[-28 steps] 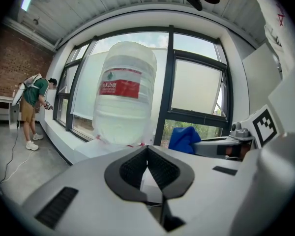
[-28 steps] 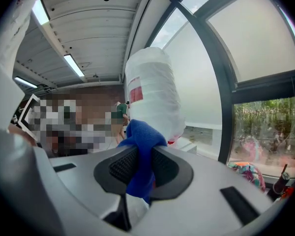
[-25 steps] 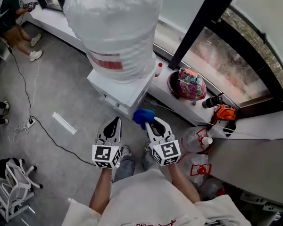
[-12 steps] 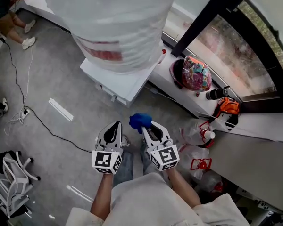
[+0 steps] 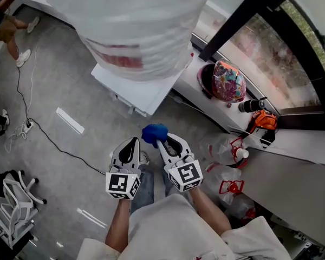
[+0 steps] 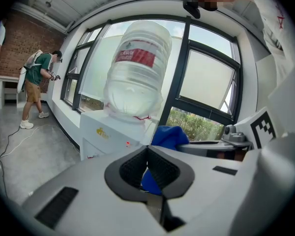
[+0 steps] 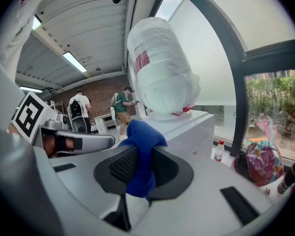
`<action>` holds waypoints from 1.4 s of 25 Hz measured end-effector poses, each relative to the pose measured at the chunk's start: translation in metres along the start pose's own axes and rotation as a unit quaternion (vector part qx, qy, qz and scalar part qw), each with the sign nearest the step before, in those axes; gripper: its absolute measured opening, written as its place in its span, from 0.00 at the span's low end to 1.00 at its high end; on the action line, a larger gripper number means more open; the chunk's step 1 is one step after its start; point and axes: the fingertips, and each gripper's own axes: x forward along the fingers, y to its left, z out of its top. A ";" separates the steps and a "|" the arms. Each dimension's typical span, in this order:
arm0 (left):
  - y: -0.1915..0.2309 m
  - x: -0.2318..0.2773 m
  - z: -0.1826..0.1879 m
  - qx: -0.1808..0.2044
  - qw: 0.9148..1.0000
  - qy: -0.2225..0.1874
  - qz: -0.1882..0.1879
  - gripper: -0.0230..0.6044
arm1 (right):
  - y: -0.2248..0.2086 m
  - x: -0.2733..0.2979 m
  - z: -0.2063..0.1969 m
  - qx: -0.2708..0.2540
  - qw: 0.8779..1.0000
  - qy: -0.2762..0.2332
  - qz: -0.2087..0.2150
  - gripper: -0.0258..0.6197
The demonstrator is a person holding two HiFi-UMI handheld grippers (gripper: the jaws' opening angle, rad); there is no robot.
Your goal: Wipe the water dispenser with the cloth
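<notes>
Head view, grey floor point(image 5: 59, 80), water dispenser point(image 5: 141, 88), window ledge point(image 5: 214, 110)

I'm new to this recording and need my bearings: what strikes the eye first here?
A huge clear plastic water bottle with a red label fills the top, upended on the white box-shaped water dispenser by the window. Below, the right gripper is shut on a crumpled blue cloth; the left gripper beside it is shut, empty.

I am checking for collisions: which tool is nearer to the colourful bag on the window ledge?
Right. In the head view the right tool, shut on the blue cloth, is below-left of the colourful bag; the left tool lies farther left, beyond it.
</notes>
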 end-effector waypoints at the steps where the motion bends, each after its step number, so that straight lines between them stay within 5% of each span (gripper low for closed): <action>1: 0.000 0.001 0.002 0.000 1.000 -0.001 0.001 0.05 | -0.001 0.004 0.006 -0.003 1.000 -0.005 0.001 0.16; 9: 0.007 0.004 0.012 0.002 1.000 -0.006 0.004 0.05 | -0.015 0.042 0.043 -0.026 0.999 -0.033 0.004 0.16; 23: 0.014 0.005 0.011 -0.004 1.000 -0.006 0.019 0.05 | -0.052 0.072 0.041 -0.051 0.999 -0.017 -0.003 0.16; 35: 0.017 0.004 0.012 -0.002 1.000 -0.005 0.024 0.05 | -0.172 0.084 0.049 -0.022 0.994 -0.014 -0.103 0.16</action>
